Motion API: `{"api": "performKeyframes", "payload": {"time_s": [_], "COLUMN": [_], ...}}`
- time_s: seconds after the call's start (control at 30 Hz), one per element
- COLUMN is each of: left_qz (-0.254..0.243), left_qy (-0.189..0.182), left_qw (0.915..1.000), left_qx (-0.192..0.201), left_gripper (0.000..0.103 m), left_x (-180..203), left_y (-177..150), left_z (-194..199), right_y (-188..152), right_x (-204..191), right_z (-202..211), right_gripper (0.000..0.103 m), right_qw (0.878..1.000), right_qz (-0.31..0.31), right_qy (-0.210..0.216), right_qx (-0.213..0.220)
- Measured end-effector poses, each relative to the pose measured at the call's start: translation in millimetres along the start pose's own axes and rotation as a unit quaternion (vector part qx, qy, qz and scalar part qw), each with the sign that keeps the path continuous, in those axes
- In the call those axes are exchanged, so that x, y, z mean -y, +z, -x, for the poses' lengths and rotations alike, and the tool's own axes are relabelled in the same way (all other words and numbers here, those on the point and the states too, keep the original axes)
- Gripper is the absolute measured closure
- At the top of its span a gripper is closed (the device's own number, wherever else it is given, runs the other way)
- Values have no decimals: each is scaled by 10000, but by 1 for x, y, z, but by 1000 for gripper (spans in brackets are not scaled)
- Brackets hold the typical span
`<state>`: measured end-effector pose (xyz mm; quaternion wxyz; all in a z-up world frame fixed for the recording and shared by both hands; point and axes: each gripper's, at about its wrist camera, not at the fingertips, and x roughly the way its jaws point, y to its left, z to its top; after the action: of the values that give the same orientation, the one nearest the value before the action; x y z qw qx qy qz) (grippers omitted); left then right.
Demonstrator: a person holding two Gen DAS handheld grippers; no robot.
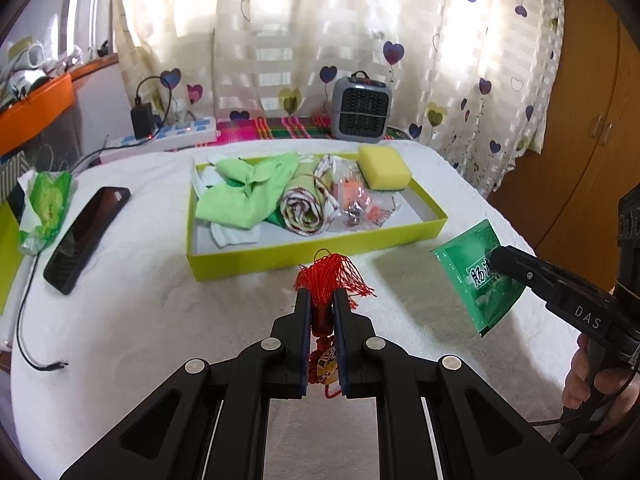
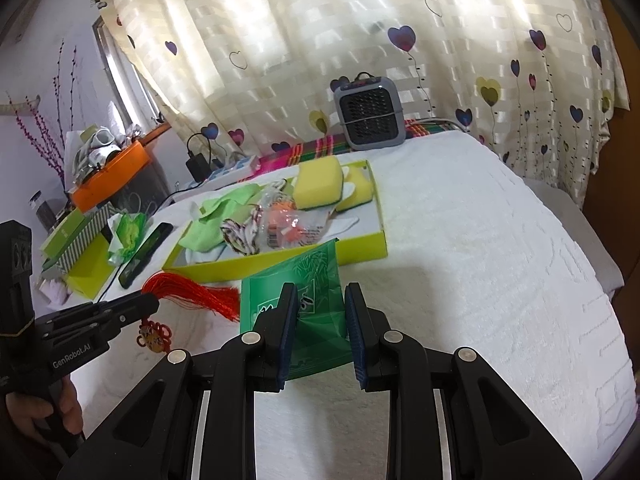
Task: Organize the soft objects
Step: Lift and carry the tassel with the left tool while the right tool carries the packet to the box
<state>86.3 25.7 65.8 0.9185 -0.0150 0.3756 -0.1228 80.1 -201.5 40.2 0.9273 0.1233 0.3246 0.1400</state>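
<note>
My left gripper (image 1: 322, 296) is shut on a red tassel ornament (image 1: 334, 276) and holds it above the white blanket, just in front of the yellow-green tray (image 1: 312, 252). The tray holds a green cloth (image 1: 244, 196), a rolled patterned cloth (image 1: 304, 210), a clear plastic packet (image 1: 358, 204) and a yellow sponge (image 1: 384, 168). My right gripper (image 2: 320, 292) is shut on a green packet (image 2: 300, 280), bent between the jaws, held near the tray's front right corner (image 2: 380, 248). The packet also shows in the left wrist view (image 1: 476, 268), as does the tassel in the right wrist view (image 2: 196, 292).
A black phone (image 1: 86, 232) and a green wrapper (image 1: 46, 208) lie left of the tray. A power strip (image 1: 168, 136) and a small grey heater (image 1: 362, 108) stand at the back by the curtain. An orange bin (image 2: 112, 178) is on the far left.
</note>
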Motion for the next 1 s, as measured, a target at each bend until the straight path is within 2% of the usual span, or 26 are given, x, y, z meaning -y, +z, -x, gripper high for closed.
{"api": "performKeyframes", "payload": {"time_s": [1.0], "left_qz": [26], "left_qy": [196], "left_qw": [9990], "left_qx": [404], "left_gripper": [93], "left_x": [-23], "left_y": [47], "left_z": [2], "right_y": [38], "right_x": [-21], "right_z": [-14], "right_gripper": [78], "right_qw": [9992], "right_qz": [332], "right_qy": [123], "right_qx": [192]}}
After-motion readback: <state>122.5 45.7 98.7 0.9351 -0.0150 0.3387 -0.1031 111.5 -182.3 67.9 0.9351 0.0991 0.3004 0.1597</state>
